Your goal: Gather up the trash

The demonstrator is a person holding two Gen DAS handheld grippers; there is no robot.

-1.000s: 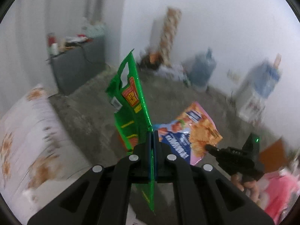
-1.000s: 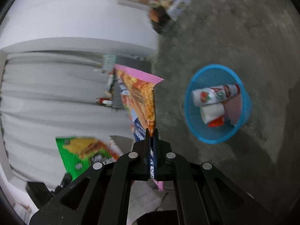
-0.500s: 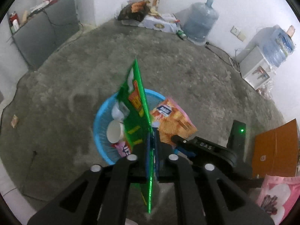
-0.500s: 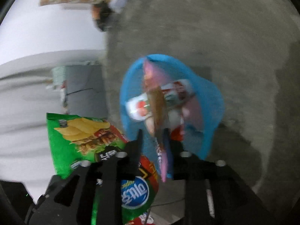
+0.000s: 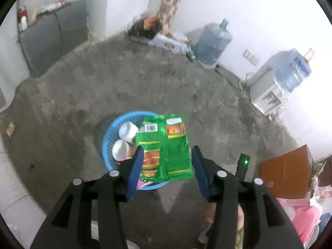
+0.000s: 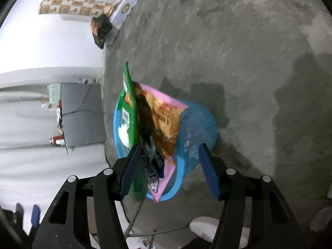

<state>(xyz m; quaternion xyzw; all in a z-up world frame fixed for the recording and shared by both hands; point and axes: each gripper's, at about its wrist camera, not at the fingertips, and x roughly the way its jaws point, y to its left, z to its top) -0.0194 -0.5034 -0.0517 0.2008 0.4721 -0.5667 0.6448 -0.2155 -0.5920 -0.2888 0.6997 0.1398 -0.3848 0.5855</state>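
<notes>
While both tongs are spreading apart, neither presses on a wrapper. Left tongs (image 5: 167, 161): pads wide, jaws opening; green chip bag (image 5: 165, 149) sits between the pads, flat side to the camera, touching neither as far as can be seen, hanging over the blue mesh basket (image 5: 108, 137) just ahead of and below the tips. White cups (image 5: 124, 139) lie in the basket to the left of the bag. Right tongs (image 6: 169, 164): jaws opening; pink-and-orange snack bag (image 6: 164, 120) stands edge-up between the pads, nearer the left pad, its lower end inside the basket (image 6: 199, 128). Contact with that pad cannot be told; image blurred. Green bag (image 6: 129, 103) appears edge-on just left of it, over the same basket. Basket stands on the concrete floor (image 6: 238, 51).
</notes>
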